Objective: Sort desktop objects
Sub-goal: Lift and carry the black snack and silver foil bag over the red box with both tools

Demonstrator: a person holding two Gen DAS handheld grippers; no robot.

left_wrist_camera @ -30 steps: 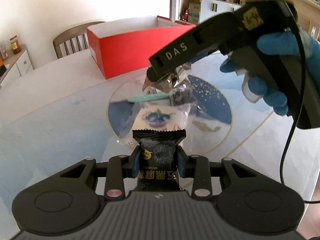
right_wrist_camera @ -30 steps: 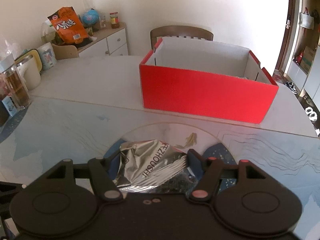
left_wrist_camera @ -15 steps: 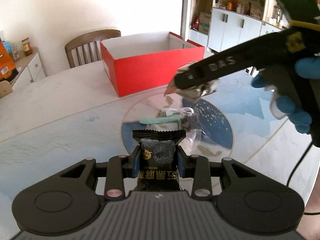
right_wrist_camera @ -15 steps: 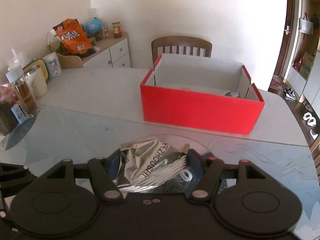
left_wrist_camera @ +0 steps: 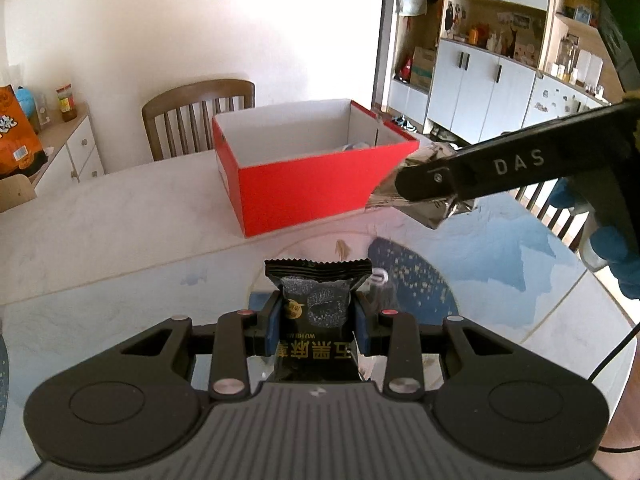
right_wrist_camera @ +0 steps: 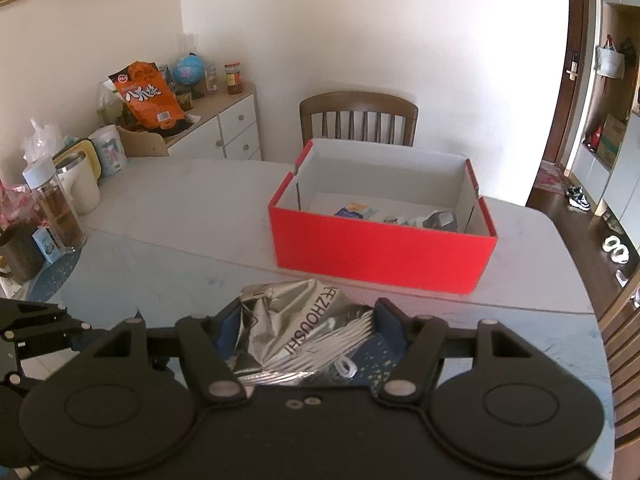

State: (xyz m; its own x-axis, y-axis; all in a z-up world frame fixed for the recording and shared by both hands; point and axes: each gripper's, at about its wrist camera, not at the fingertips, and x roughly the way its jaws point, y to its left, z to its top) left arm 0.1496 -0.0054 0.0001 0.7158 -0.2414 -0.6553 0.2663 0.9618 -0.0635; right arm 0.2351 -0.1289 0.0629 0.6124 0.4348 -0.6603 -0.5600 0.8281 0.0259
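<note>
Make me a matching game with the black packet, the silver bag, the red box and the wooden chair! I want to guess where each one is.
Things:
1. black snack packet
2. crumpled silver bag
3. red box
4. wooden chair

Places:
A. behind the table's far edge
B. in the right gripper
C. on the table, open on top
D. in the left gripper

Pairs: 1-D, 2-B, 3-C, 4-A

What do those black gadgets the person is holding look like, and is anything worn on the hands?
Both grippers are matte black with round discs, linkage bars, silver rivets and blue finger pads. The left gripper has a ribbed top; the right gripper reads "DAS" in white. A blue glove covers the hand, and a black cable trails below.
</note>
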